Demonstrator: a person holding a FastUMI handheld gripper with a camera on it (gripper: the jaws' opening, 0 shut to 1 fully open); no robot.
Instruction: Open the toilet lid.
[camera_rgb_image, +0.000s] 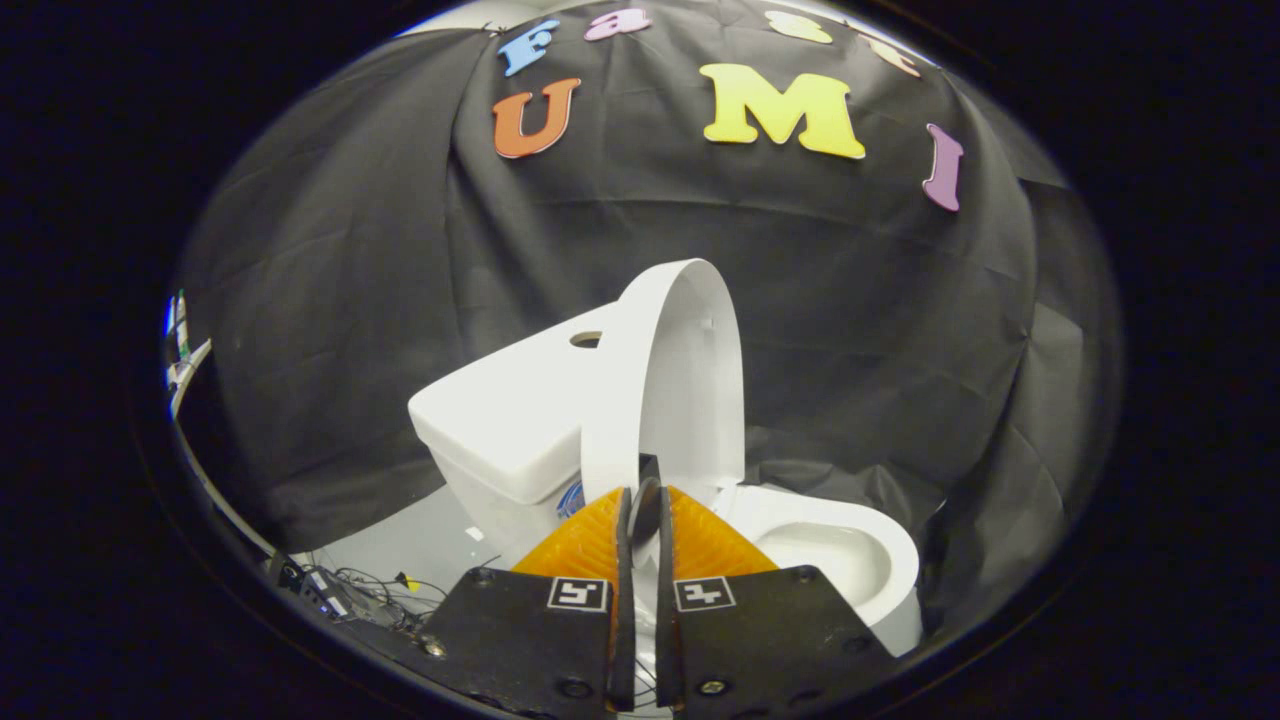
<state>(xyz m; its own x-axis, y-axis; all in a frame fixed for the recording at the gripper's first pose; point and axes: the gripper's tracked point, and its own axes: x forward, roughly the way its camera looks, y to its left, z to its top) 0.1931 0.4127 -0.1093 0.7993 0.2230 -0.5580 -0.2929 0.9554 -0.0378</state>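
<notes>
Two orange fingers (590, 545) of the claw (643, 500) nearly closed, pinching the raised toilet lid's (670, 380) lower edge, standing upright before the tank (500, 420), beside the bowl (840, 555).

The toilet lid (668, 380) looks like smooth white plastic, faintly glossy; the tank (500, 425) and bowl (850, 555) shine like glazed ceramic. The tongs (640, 515), nearly closed, have ribbed orange fingers (585, 545) on matt black plates with screws.
</notes>
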